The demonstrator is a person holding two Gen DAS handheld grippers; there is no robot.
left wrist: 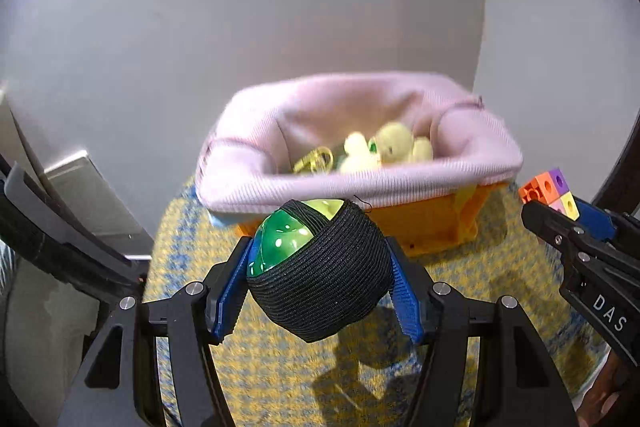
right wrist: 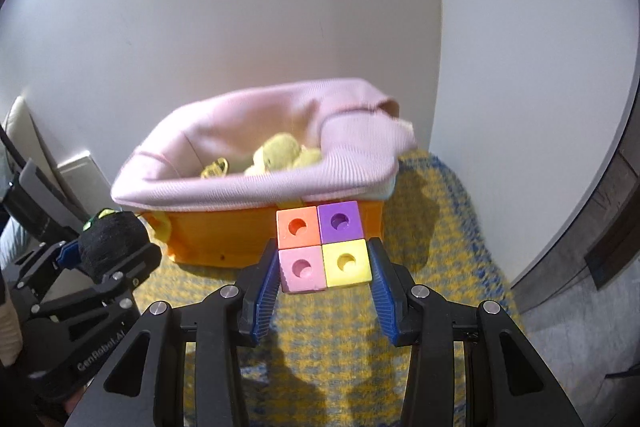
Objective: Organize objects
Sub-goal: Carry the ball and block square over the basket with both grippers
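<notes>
My left gripper (left wrist: 320,267) is shut on a green ball wrapped in black knit (left wrist: 320,267), held above the mat in front of an orange basket (left wrist: 432,223) lined with pink cloth (left wrist: 400,183). Yellow plush toys (left wrist: 392,147) lie inside the basket. My right gripper (right wrist: 323,267) is shut on a block of orange, purple, pink and yellow cubes (right wrist: 323,247), held just before the basket (right wrist: 224,239). The cube block also shows at the right in the left wrist view (left wrist: 550,189), and the wrapped ball at the left in the right wrist view (right wrist: 110,239).
A yellow and blue woven mat (right wrist: 440,227) covers the surface under the basket. A white wall (right wrist: 240,7) stands right behind it. A grey box-like object (left wrist: 88,195) leans at the left.
</notes>
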